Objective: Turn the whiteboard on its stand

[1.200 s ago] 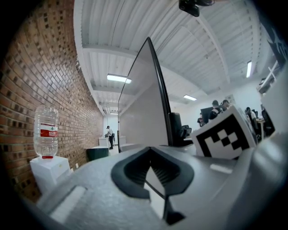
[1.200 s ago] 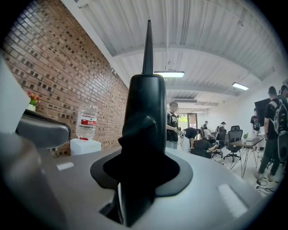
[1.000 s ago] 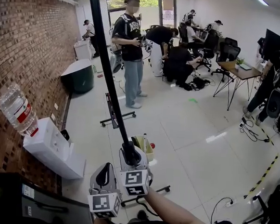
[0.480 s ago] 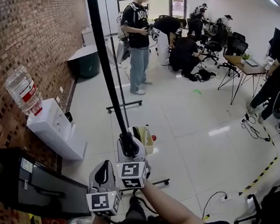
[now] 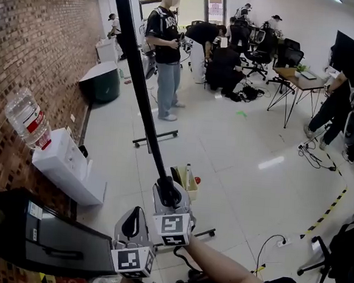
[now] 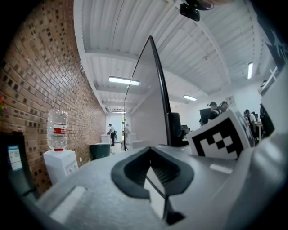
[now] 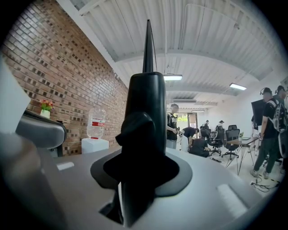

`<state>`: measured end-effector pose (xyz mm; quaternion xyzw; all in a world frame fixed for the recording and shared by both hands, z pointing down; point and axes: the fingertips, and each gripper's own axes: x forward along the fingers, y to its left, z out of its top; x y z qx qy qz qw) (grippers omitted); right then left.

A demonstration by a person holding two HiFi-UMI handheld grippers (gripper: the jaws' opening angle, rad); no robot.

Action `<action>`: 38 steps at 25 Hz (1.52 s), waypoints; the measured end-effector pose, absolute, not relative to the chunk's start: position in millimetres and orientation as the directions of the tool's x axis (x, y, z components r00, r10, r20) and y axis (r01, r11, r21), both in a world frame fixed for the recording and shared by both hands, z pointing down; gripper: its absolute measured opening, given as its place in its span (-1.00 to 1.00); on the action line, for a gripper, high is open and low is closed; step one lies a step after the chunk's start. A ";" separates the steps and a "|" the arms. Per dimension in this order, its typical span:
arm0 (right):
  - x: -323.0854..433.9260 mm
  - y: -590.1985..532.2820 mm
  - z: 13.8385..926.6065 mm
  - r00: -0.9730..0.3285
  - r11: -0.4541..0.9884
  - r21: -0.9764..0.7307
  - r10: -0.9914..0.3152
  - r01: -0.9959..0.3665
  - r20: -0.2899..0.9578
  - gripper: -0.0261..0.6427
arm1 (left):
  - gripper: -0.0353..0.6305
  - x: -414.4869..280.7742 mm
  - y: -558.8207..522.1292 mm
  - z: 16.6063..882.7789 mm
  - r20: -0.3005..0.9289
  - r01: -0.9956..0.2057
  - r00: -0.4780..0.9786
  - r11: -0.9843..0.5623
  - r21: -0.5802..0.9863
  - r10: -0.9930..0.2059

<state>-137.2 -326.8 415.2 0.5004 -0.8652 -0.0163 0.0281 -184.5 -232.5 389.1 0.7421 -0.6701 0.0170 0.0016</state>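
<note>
The whiteboard (image 5: pixel 141 98) stands edge-on in the head view, a long black bar that runs from the top down to my right gripper (image 5: pixel 167 196). That gripper is shut on the board's black frame (image 7: pixel 146 103), which fills the gap between its jaws. My left gripper (image 5: pixel 134 225) hovers just behind and to the left of it, apart from the board. Its jaws meet with nothing between them. In the left gripper view the board's pale face (image 6: pixel 150 103) rises ahead to the right. A black foot of the stand (image 5: pixel 156 139) lies on the floor beyond.
A brick wall runs along the left, with a water dispenser (image 5: pixel 65 172) and its bottle (image 5: pixel 24 123) against it. A black screen (image 5: pixel 47 237) stands near my left. A person (image 5: pixel 163 45) stands beyond the board. A yellow box (image 5: pixel 187 182) and cables (image 5: pixel 278 246) lie on the floor.
Both grippers have shifted sideways together, with the board's edge carried along in the right one. The grip on the frame is unchanged, and the left gripper stays off the board.
</note>
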 end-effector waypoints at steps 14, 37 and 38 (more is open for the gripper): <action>-88.2 -252.1 416.5 -0.462 0.462 0.045 -0.887 -0.886 0.000 -0.47 | -0.88 -157.9 -173.5 395.3 0.028 -0.958 0.287 -0.287 -0.013 -0.958; -36.2 -135.3 399.8 -0.419 0.419 0.042 -0.908 -0.907 -0.006 -0.47 | -0.88 -99.2 -70.4 407.0 0.017 -0.956 0.292 -0.292 -0.017 -0.956; -35.1 -131.9 399.7 -0.419 0.419 0.042 -0.908 -0.907 -0.005 -0.47 | -0.88 -96.1 -63.2 405.6 0.017 -0.958 0.285 -0.286 -0.020 -0.958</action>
